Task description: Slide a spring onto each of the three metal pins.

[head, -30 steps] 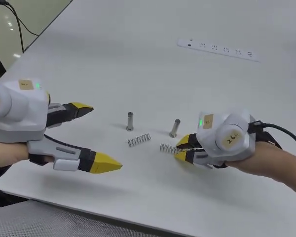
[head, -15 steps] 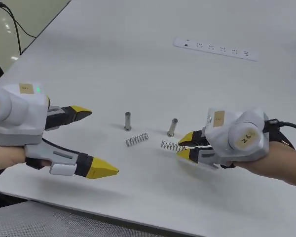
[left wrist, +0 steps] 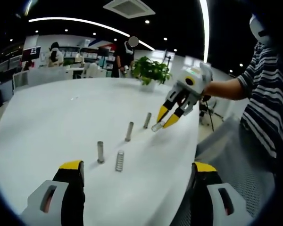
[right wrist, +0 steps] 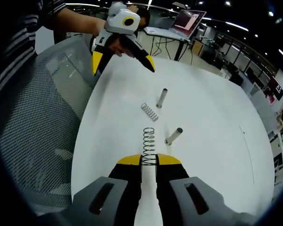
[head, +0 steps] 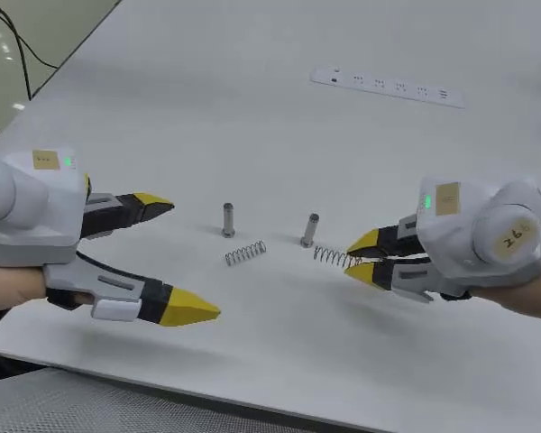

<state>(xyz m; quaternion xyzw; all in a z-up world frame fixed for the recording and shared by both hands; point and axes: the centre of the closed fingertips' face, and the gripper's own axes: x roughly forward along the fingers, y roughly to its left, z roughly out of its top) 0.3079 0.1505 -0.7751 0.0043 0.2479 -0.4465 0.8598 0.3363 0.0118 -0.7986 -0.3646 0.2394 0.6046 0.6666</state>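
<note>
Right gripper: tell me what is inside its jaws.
The right gripper is shut on one end of a spring; the rest of the coil sticks out free, beside a metal pin. The pinched end is covered by the yellow tips.

White table (head: 252,117). Silver-grey pins (head: 228,219); the left spring (head: 245,253) and the right spring (head: 332,257) are silver too. Left gripper (head: 189,259) and right gripper (head: 355,258): white bodies, black jaws, yellow tips. Far power strip (head: 388,87) white.

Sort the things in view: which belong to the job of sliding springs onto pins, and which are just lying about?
Job: metal pins, loose spring, held spring, right tongs.
Lying about: power strip, potted plant.
</note>
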